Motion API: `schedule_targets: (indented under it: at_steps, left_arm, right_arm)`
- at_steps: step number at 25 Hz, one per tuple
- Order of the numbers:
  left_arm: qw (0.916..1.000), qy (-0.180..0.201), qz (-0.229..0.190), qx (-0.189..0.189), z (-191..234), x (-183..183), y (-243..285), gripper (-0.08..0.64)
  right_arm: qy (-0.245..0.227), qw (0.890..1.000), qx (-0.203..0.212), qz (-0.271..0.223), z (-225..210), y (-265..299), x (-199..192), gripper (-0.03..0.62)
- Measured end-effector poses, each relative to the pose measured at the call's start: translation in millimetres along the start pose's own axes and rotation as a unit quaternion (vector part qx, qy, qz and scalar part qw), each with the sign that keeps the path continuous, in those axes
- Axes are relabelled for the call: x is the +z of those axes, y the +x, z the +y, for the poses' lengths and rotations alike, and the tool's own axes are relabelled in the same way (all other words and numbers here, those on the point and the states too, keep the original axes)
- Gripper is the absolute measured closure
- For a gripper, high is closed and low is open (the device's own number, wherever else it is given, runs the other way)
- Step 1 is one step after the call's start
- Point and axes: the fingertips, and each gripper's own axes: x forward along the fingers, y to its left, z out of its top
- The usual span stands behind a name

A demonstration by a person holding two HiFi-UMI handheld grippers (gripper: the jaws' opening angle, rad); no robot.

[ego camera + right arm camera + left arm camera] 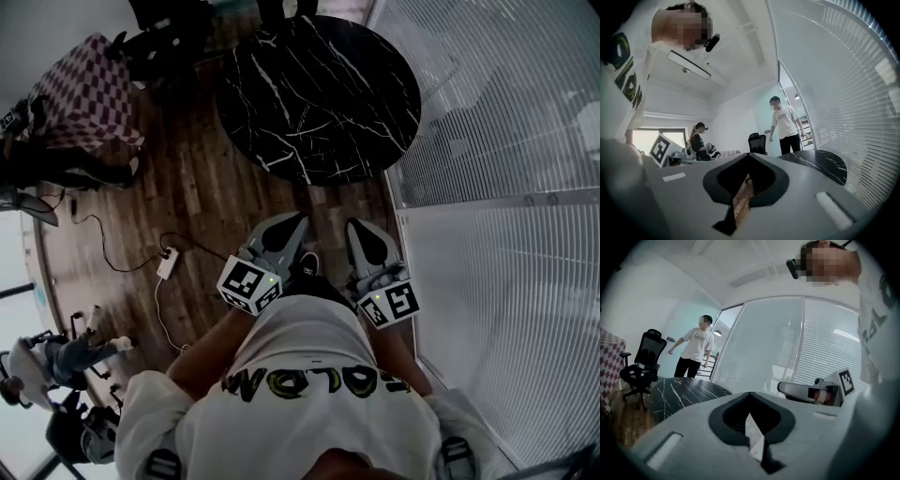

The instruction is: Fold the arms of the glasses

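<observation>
Head view: the person stands on the wood floor [197, 187], short of the round black marble desk [319, 94]. Both tools are tucked against the torso with their noses pointing toward the desk. I read that as a carry or standby posture, not a working one, because nothing is within reach of either tool.

- Glasses: not visible in any view. The part of the desk top that shows is bare, so I can't tell where they are. Folding hasn't started.
- Left hand-held gripper [292, 223]: in the left gripper view its jaws [750, 395] are together, with only a thin slit behind the tips and the window blinds [787, 348] showing through it. Nothing is between them.
- Right hand-held gripper [360, 231]: it's the same in the right gripper view [749, 157], jaws together with a sliver of wood floor showing through the slit. Nothing is between them either.
- The two tools sit side by side, near each other but not touching, with their marker cubes facing up at the head camera.

Bystanders: one person [696, 352] stands beyond the desk near an office chair [642, 366]. Another [698, 140] is off to the side, well apart.

Judgement: before either jaw can work a temple arm, the glasses have to be located and the jaws opened.
</observation>
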Motion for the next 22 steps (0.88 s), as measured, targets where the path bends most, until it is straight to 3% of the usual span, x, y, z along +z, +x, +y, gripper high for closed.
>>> schedule_targets:
  at_steps: [15,22]
  left_arm:
    - [0.9992,-0.021,0.001,0.033,-5,-19,6,0.558]
    - [0.9987,-0.028,0.0,0.043,18,-19,16,0.558]
  right_arm:
    - [0.013,0.999,0.016,0.03,-12,-10,-19,0.59]
    - [0.008,0.999,0.021,0.044,-22,10,-27,0.59]
